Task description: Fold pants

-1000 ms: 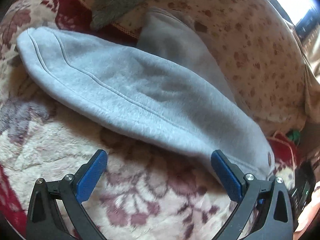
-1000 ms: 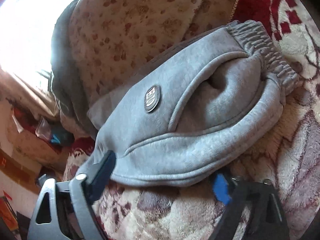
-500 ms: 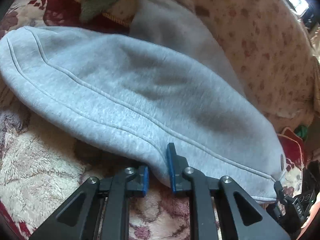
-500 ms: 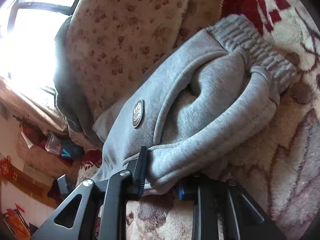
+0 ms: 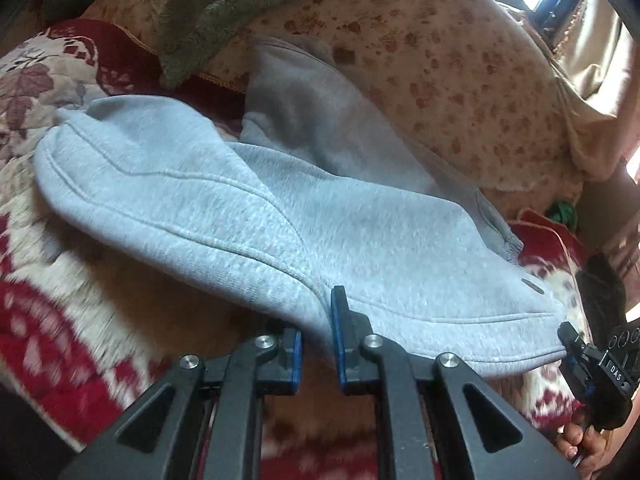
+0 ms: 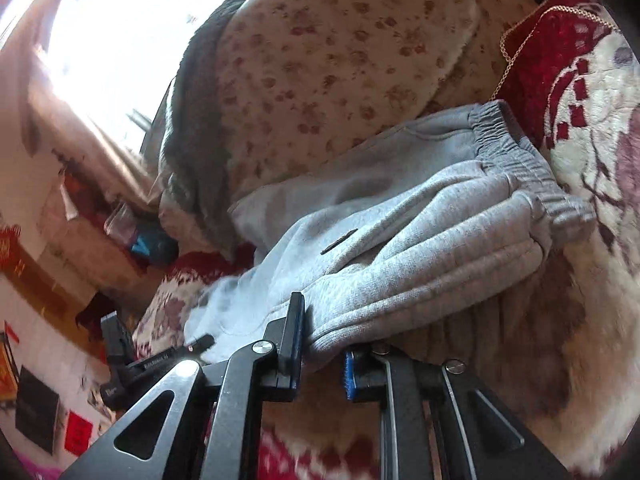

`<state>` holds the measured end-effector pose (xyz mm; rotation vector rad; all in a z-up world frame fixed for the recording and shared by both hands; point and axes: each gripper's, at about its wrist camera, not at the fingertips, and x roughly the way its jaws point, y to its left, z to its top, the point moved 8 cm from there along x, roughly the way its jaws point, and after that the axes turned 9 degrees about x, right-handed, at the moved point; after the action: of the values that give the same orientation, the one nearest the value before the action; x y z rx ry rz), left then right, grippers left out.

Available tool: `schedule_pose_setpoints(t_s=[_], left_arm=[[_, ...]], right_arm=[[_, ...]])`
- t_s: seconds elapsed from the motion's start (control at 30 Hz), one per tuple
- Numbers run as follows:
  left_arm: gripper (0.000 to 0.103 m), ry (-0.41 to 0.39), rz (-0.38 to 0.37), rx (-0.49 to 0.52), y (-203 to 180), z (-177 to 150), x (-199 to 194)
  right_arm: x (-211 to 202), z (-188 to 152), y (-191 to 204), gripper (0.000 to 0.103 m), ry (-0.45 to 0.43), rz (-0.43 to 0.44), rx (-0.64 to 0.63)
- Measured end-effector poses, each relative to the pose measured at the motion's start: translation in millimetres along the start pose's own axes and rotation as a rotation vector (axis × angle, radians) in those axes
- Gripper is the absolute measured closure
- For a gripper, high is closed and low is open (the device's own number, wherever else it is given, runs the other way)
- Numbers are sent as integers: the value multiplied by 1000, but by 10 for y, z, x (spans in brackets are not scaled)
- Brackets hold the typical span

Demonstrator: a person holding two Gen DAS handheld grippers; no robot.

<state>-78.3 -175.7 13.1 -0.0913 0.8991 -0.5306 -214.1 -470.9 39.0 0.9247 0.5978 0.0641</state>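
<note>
A soft plush blanket (image 5: 60, 280) in cream and dark red, patterned with flowers, covers the surface, and a beige spotted cushion (image 5: 460, 80) rises behind it toward 12 o'clock, with bright window light beyond.

The grey pants (image 5: 248, 200) lie across the blanket, already doubled lengthwise so one leg rests on the other. In the left wrist view they stretch from about 9 o'clock to 4 o'clock. In the right wrist view the elastic waistband (image 6: 516, 160) sits toward 2 o'clock, and a small dark badge (image 6: 339, 242) shows near the middle.

The left gripper (image 5: 316, 340) has pinched the near edge of the fabric at 6 o'clock, its blue pads closed tight with a fold of cloth between them. The right gripper (image 6: 320, 354) has likewise clamped the thick seamed edge at 6 o'clock, nearer the waistband end. In the left view the right gripper's tip and the hand holding it (image 5: 584, 446) appear at 4 to 5 o'clock. The gripped edge looks raised off the blanket, with shadow beneath it.

This appears to be the start of a fold carrying the near edge over. To do it well, both grippers should probably rise and travel together at one pace, keeping the edge taut between them so the layers stay aligned. The thick fleece could slip or sag in the middle if one hand leads.
</note>
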Motion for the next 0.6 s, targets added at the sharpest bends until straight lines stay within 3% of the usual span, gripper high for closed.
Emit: schedule_pose_setpoints(t_s=[0.2, 0.4, 0.5, 0.53, 0.6], left_arm=[[91, 38, 28, 11, 149, -430, -180], [86, 47, 92, 23, 222, -650, -26], [58, 6, 131, 43, 253, -620, -135], [45, -14, 131, 37, 284, -589, -192], [38, -46, 134, 13, 372, -501, -298]], right_arm=[[-237, -568, 25, 86, 90, -16, -29], [-90, -868, -402, 82, 195, -117, 60], [-97, -879, -427, 74, 235, -133, 75], [-120, -876, -407, 67, 243, -134, 62], [-186, -890, -363, 47, 267, -133, 32]])
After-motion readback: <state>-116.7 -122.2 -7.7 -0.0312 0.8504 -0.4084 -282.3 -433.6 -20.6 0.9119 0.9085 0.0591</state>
